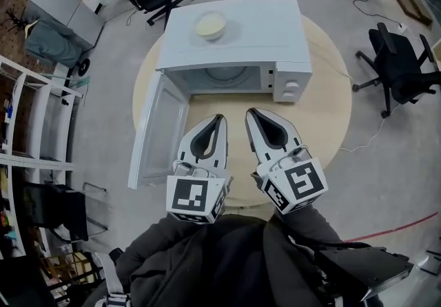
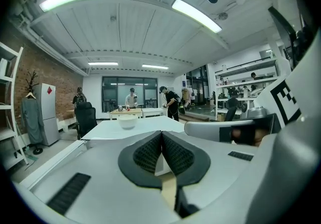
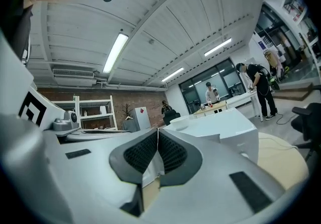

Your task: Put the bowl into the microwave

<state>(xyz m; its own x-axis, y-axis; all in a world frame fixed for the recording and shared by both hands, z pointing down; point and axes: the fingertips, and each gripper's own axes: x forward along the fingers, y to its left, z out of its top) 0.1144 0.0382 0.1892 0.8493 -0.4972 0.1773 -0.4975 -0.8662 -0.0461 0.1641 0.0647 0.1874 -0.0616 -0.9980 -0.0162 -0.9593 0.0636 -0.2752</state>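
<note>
My left gripper [image 1: 220, 118] and right gripper [image 1: 250, 113] both closed on nothing, side by side facing the open microwave [image 1: 238, 51], bowl [image 1: 211, 25] sitting on its top

white microwave [image 1: 238, 37], cream bowl [image 1: 210, 25], beige table [image 1: 324, 116]

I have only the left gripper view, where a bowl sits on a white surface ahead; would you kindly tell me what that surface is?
Observer: In the head view, the bowl sits on the flat top of the microwave.
Operator: Thank you. Is its door open?
Observer: Yes, the door is swung wide open, at the left in the head view.
Operator: And is the right gripper holding anything?
Observer: No, the right gripper has its jaws together with nothing between them.
</note>
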